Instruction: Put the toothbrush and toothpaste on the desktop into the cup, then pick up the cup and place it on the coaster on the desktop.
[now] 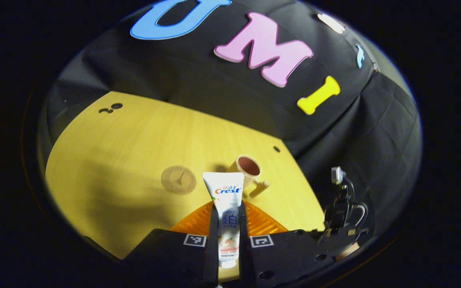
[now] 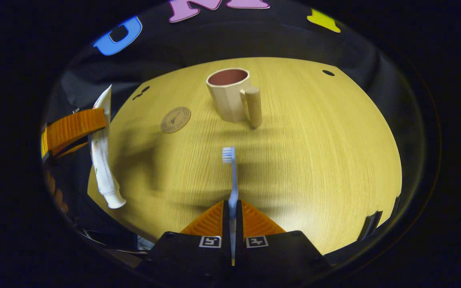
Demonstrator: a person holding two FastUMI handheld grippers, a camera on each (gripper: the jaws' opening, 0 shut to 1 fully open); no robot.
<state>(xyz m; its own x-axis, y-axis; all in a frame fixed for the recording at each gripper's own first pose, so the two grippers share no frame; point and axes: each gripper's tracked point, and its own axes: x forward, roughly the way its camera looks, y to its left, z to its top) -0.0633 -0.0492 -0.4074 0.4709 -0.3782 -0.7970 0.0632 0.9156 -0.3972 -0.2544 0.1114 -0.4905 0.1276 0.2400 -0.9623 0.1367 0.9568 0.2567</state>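
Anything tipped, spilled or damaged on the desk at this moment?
Nothing stands out. The cup stands upright and empty beside the coaster; the left gripper holds the toothpaste, and the right gripper holds the toothbrush.

White plastic toothpaste tube (image 1: 227,208), held above the yellow wooden desktop (image 2: 314,160). Blue-handled toothbrush (image 2: 232,180), bristle head forward, also raised. Beige handled cup (image 2: 232,96) upright, empty; round tan coaster (image 2: 175,119) flat beside it.
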